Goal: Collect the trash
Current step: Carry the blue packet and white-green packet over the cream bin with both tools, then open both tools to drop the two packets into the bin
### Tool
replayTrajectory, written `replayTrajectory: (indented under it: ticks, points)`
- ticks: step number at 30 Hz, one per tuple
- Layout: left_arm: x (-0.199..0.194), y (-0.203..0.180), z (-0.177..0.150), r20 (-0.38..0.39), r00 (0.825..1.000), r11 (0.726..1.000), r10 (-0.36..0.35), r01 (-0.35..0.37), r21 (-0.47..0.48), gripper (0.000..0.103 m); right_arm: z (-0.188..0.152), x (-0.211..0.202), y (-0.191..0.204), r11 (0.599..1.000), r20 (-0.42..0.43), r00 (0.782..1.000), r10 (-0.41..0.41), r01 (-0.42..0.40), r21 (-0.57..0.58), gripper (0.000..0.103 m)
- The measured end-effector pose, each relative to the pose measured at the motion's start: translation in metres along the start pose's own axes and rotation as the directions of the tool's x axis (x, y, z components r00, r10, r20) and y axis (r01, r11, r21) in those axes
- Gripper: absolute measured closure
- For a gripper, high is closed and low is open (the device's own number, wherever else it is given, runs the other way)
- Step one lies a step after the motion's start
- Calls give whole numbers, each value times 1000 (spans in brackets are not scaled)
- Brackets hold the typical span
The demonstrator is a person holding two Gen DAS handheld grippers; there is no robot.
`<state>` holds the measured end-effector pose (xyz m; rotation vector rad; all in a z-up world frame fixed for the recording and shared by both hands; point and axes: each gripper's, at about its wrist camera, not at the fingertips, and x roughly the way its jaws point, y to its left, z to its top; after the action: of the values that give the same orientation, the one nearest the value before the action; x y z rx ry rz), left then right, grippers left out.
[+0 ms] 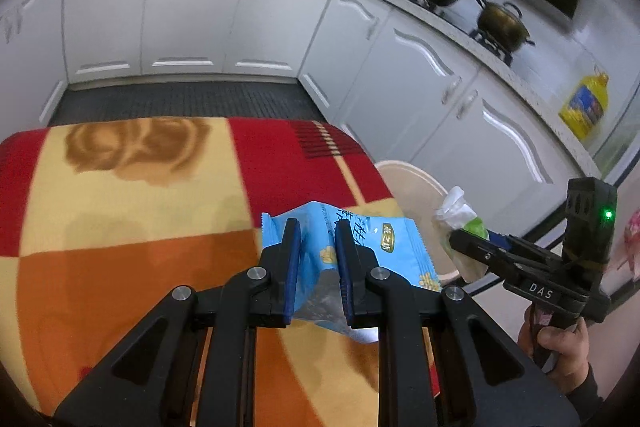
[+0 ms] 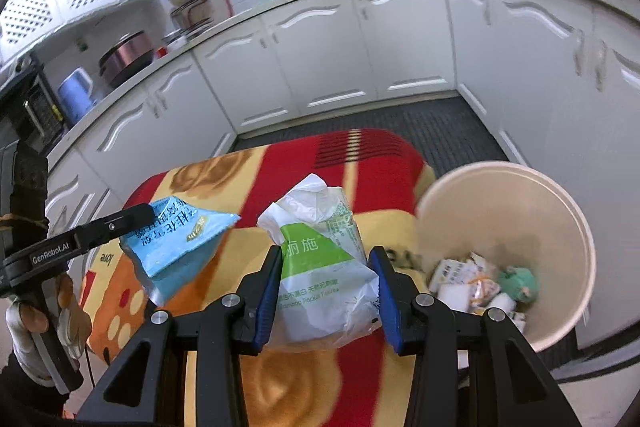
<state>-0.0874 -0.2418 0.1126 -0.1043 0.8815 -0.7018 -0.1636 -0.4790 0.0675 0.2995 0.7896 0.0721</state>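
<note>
Left gripper (image 1: 317, 239) clamped on blue wrapper (image 1: 360, 247); right gripper (image 2: 326, 267) clamped on tissue pack (image 2: 324, 267). Both are held above the blanket (image 1: 120, 227), bin (image 2: 500, 187) to the right. Best carry each fully over the rim before letting go, right one first.

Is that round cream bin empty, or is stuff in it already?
Not empty: the bin holds crumpled wrappers and paper scraps at its bottom.

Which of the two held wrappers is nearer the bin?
The green-and-white tissue pack in the right tool; the blue snack wrapper hangs further from the bin.
</note>
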Motion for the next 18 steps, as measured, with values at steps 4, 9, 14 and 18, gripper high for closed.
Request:
replayTrajectory:
  ticks: [4,9,14,18]
  points:
    - [12,-12,0,-14,1000,1000,-9,9,12,89,-5,-8,-14,1000,6,1000,-16,16,21,61]
    - [23,-29,6,-17,1000,999,-26,26,29,89,-6,-13,-29,998,14,999,-34,34,50,61]
    - [38,-45,10,-27,999,998,-38,39,43,89,-5,-15,-47,995,17,998,-60,58,76,61]
    - [58,-59,16,-42,998,998,-44,46,48,89,-7,-12,-65,990,10,995,-95,93,108,61]
